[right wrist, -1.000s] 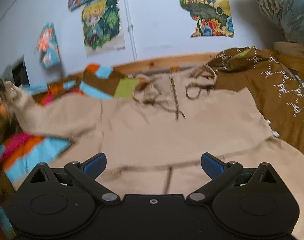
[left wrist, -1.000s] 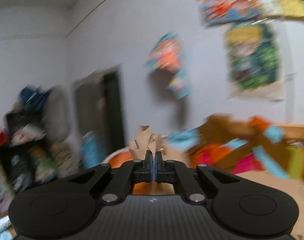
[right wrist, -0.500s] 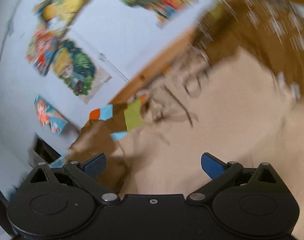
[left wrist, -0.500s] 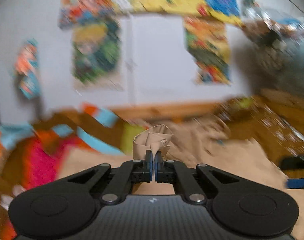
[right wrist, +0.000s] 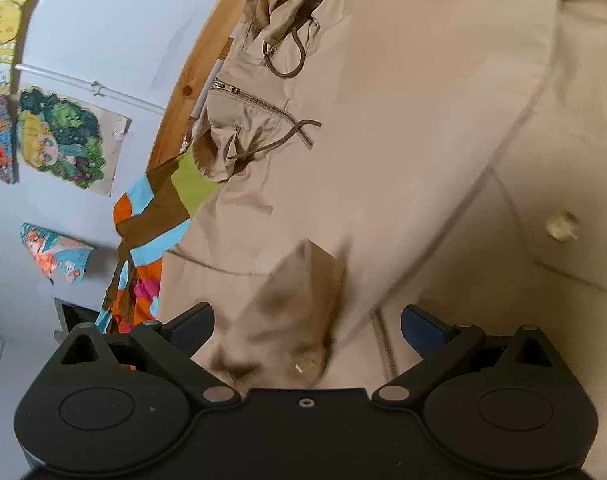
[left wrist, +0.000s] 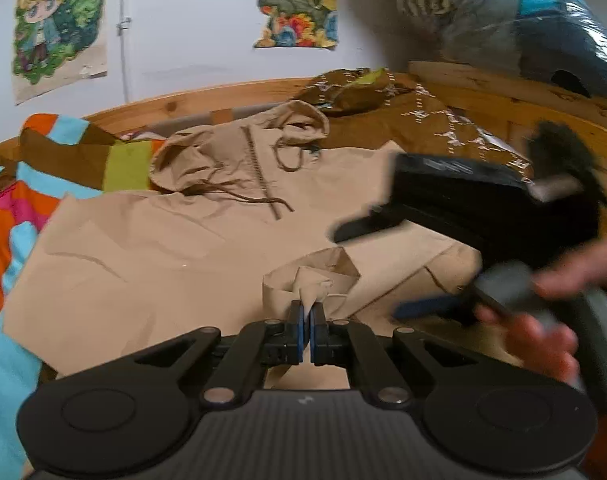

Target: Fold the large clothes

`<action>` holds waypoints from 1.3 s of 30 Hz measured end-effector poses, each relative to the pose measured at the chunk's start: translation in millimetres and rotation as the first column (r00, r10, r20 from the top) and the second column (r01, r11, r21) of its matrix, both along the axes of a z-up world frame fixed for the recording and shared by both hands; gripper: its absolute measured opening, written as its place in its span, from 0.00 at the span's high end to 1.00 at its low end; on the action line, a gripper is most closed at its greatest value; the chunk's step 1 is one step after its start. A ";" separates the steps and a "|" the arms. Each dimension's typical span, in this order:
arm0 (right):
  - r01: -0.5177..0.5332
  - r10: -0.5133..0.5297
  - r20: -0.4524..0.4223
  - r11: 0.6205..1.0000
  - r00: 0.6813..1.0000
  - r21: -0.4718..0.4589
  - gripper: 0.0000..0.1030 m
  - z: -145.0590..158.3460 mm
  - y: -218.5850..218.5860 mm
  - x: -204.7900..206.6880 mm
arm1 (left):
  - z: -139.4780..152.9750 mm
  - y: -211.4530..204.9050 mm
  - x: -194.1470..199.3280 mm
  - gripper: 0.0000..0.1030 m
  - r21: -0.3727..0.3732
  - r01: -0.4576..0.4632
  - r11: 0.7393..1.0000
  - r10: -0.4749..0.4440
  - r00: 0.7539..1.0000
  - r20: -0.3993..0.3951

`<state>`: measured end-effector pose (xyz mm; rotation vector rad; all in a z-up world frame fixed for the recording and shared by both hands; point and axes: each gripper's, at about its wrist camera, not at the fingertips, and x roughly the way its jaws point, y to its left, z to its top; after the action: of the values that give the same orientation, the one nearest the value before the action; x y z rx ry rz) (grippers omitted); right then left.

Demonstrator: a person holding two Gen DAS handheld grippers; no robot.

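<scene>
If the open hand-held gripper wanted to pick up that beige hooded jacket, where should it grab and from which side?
Probably the raised peak of sleeve fabric right in front of the right hand-held gripper. The rest of the beige jacket lies flat, offering no edge, while this fold stands up. Coming straight ahead with a finger either side suits it. The left hand-held gripper already pinches the same sleeve end.

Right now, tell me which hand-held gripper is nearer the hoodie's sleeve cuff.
Left. The left hand-held gripper is clamped on the sleeve cuff; the right hand-held gripper hangs open just beside it.
</scene>
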<state>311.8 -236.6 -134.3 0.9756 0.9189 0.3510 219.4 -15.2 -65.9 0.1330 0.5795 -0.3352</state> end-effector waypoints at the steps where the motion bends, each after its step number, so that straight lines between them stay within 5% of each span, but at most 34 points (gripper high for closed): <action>1: -0.006 0.006 -0.019 1.000 1.000 -0.007 0.04 1.7 1.9 8.3 | -1.1 -0.4 0.4 0.98 0.006 0.016 1.000 -0.016 1.000 -0.005; 7: -0.063 0.042 -0.147 0.987 0.988 -0.144 0.15 -1.3 12.1 38.2 | -3.5 -10.4 0.3 0.94 0.027 0.119 0.992 -0.117 0.991 -0.065; 9: -0.094 0.060 -0.156 0.971 0.986 -0.220 0.29 1.5 19.4 38.9 | -3.2 -11.6 0.6 0.91 0.031 0.153 0.988 -0.150 0.985 -0.091; 11: -0.116 0.070 -0.163 0.947 0.984 -0.299 0.58 4.2 22.6 36.8 | 1.8 -7.2 -0.3 0.87 0.018 0.168 0.986 -0.165 0.981 -0.099; 13: -0.119 0.062 -0.175 0.932 0.983 -0.341 0.79 4.2 20.0 34.0 | 10.8 1.5 -0.8 0.74 -0.019 0.179 0.984 -0.180 0.978 -0.104; 14: -0.118 0.061 -0.177 0.937 0.982 -0.328 0.87 3.8 16.0 32.2 | 15.8 6.7 -0.6 0.55 -0.042 0.180 0.983 -0.183 0.979 -0.095; 15: -0.110 0.058 -0.169 0.942 0.984 -0.317 0.89 4.5 12.6 29.7 | 22.5 12.6 -1.6 0.42 -0.062 0.175 0.983 -0.179 0.981 -0.078; 20: -0.116 0.116 -0.024 0.910 0.993 -0.399 0.95 51.5 10.2 15.4 | 52.3 43.3 2.7 0.40 -0.101 0.066 0.993 -0.065 0.998 0.013; 24: -0.047 0.198 0.195 0.807 0.961 -0.589 0.97 118.5 12.0 5.4 | 62.8 74.9 18.1 0.36 -0.121 -0.140 0.983 0.149 0.987 0.068; 28: 0.056 0.212 0.305 0.732 0.928 -0.679 0.98 156.8 -1.0 13.5 | 59.3 105.3 44.2 0.36 -0.139 -0.294 0.946 0.296 0.955 -0.003; 35: 0.099 0.093 0.224 0.692 0.970 -0.715 0.98 96.8 -47.5 53.6 | 8.8 137.6 93.5 0.38 0.028 -0.480 0.877 0.479 0.869 -0.122; 39: 0.076 0.059 0.181 0.753 0.982 -0.654 0.98 52.5 -60.2 61.3 | -20.2 157.7 119.8 0.45 0.006 -0.531 0.847 0.516 0.819 -0.250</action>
<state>373.1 -296.8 -81.8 0.2774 0.7731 0.0847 339.2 142.5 -86.1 -0.1359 0.8214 0.1756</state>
